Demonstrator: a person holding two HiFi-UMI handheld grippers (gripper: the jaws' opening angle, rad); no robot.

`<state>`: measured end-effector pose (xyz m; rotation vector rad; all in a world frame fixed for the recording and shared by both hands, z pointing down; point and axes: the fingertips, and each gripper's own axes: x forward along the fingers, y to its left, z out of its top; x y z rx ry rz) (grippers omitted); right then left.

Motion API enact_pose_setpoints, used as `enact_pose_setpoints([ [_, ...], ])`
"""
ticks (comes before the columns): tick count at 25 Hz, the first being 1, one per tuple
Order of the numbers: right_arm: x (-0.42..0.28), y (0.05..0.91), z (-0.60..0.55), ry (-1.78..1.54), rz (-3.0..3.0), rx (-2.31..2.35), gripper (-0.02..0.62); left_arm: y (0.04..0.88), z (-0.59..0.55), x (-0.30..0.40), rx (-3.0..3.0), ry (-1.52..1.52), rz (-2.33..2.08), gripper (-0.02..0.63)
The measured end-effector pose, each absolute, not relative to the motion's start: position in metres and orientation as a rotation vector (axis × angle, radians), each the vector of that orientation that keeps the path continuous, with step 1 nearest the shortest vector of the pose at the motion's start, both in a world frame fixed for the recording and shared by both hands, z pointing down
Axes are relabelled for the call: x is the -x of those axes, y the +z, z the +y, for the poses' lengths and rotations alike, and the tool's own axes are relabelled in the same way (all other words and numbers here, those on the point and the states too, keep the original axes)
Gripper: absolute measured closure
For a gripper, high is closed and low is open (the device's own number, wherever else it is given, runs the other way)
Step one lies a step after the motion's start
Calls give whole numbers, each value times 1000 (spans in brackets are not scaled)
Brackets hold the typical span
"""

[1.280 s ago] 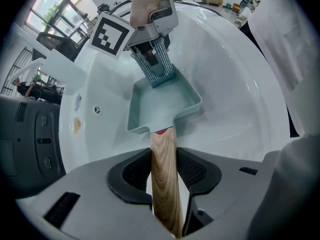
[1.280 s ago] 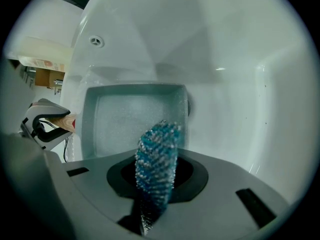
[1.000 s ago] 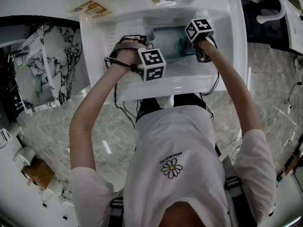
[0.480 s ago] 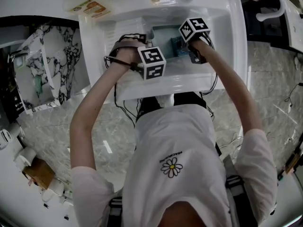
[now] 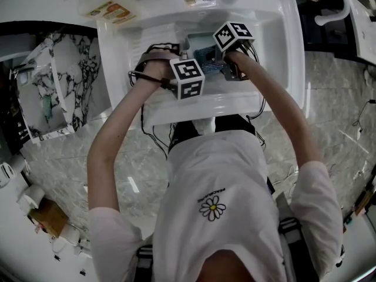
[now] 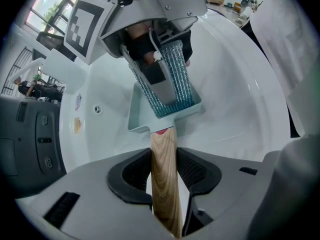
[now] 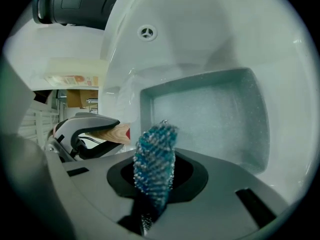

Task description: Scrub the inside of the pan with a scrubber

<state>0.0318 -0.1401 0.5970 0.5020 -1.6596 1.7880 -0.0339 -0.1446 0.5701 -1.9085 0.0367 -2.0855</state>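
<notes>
A pale teal square pan (image 5: 197,42) lies in the white sink (image 5: 276,51). Its wooden handle (image 6: 164,174) runs back between the pads of my left gripper (image 6: 165,184), which is shut on it. My right gripper (image 7: 155,184) is shut on a blue mesh scrubber (image 7: 155,159) and holds it down over the pan's inside (image 7: 210,114). In the left gripper view the scrubber (image 6: 180,74) lies against the pan (image 6: 137,116) near the handle end. The head view shows the left gripper (image 5: 179,63) beside the pan and the right gripper (image 5: 222,60) above it.
The sink's overflow hole (image 7: 146,32) sits on the back wall above the pan. A printed packet (image 5: 111,9) lies on the counter left of the basin. The sink's high white walls close in on all sides of the pan.
My right gripper has slid left across the pan with the scrubber, toward the handle end. The left gripper and the handle have stayed where they were.
</notes>
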Motion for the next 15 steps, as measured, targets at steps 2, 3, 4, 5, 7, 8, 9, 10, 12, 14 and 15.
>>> enact_pose_setpoints([
  [2, -24, 592, -139, 1817, -1672, -481, 538, 570, -145, 34, 1906, -2087, 36, 443],
  [3, -20, 590, -138, 1825, -1679, -471, 538, 570, -145, 34, 1906, -2087, 36, 443],
  [4, -17, 588, -138, 1823, -1686, -464, 538, 570, -145, 34, 1905, -2087, 37, 443],
  [5, -15, 587, -138, 1810, -1692, -460, 538, 570, -145, 34, 1904, -2088, 37, 443],
  [7, -14, 587, -138, 1784, -1701, -457, 538, 570, -145, 34, 1902, -2089, 36, 443],
  [8, -15, 587, -138, 1781, -1702, -458, 538, 570, -145, 34, 1902, -2089, 35, 443],
  [9, -16, 587, -138, 1781, -1703, -462, 538, 571, -145, 34, 1902, -2089, 33, 443],
  [10, -17, 586, -139, 1785, -1706, -471, 538, 571, -145, 34, 1903, -2089, 31, 443],
  [12, -22, 583, -142, 1789, -1730, -511, 537, 571, -145, 34, 1904, -2089, 29, 443],
  [14, -29, 576, -146, 1768, -1785, -563, 537, 571, -145, 34, 1901, -2090, 25, 443],
  [15, -34, 570, -146, 1751, -1816, -583, 537, 571, -145, 34, 1900, -2091, 23, 443],
])
